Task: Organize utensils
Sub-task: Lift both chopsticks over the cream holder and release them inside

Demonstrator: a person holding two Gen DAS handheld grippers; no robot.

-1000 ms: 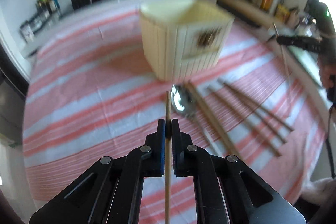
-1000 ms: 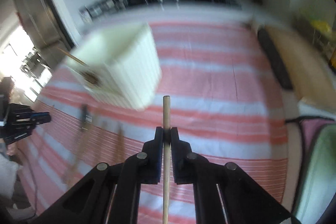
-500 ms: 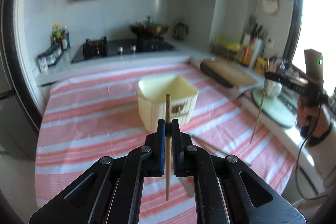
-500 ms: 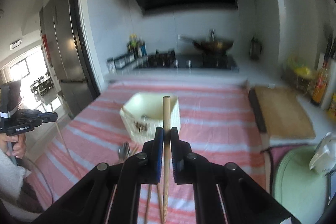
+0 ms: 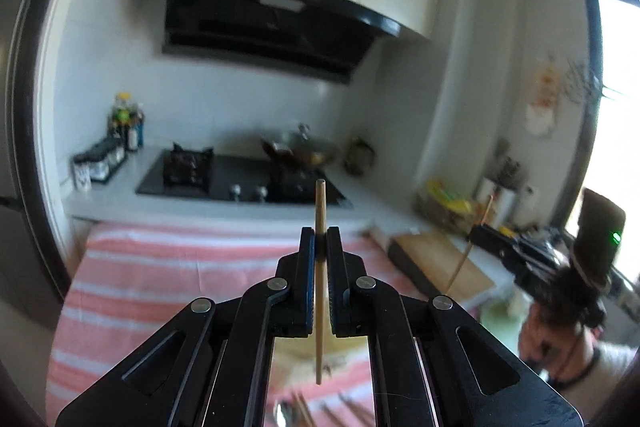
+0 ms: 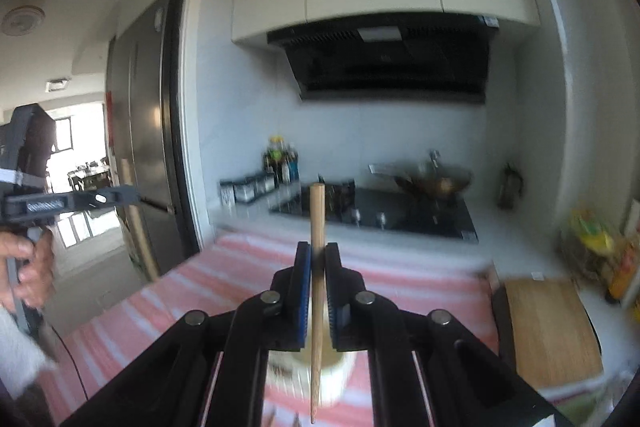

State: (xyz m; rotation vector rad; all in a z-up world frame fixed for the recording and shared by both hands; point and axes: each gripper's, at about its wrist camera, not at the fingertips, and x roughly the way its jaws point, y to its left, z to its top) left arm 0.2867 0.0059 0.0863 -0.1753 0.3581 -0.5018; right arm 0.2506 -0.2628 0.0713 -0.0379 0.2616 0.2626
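Note:
My left gripper [image 5: 320,239] is shut on a wooden chopstick [image 5: 319,283] held upright, high above the striped table. My right gripper [image 6: 317,255] is shut on another wooden chopstick [image 6: 317,303], also upright, its thin tip hanging over the cream utensil holder [image 6: 332,375] seen between the fingers. The holder [image 5: 320,351] also shows blurred under the left gripper. A spoon [image 5: 282,415] and more chopsticks [image 5: 302,407] lie on the cloth at the bottom edge. The right gripper with its chopstick [image 5: 468,247] shows at the right of the left wrist view; the left gripper [image 6: 116,197] shows at the left of the right wrist view.
The table has a red and white striped cloth [image 5: 160,267]. A wooden cutting board [image 6: 548,331] lies at the right. Behind are a black stove [image 5: 240,179] with a wok [image 6: 436,183], spice jars [image 5: 100,163] and a range hood [image 5: 264,23].
Both grippers have tilted up and risen with their chopsticks. The views went from looking down on the table to looking across at the stove wall. The holder now sits low between the fingers.

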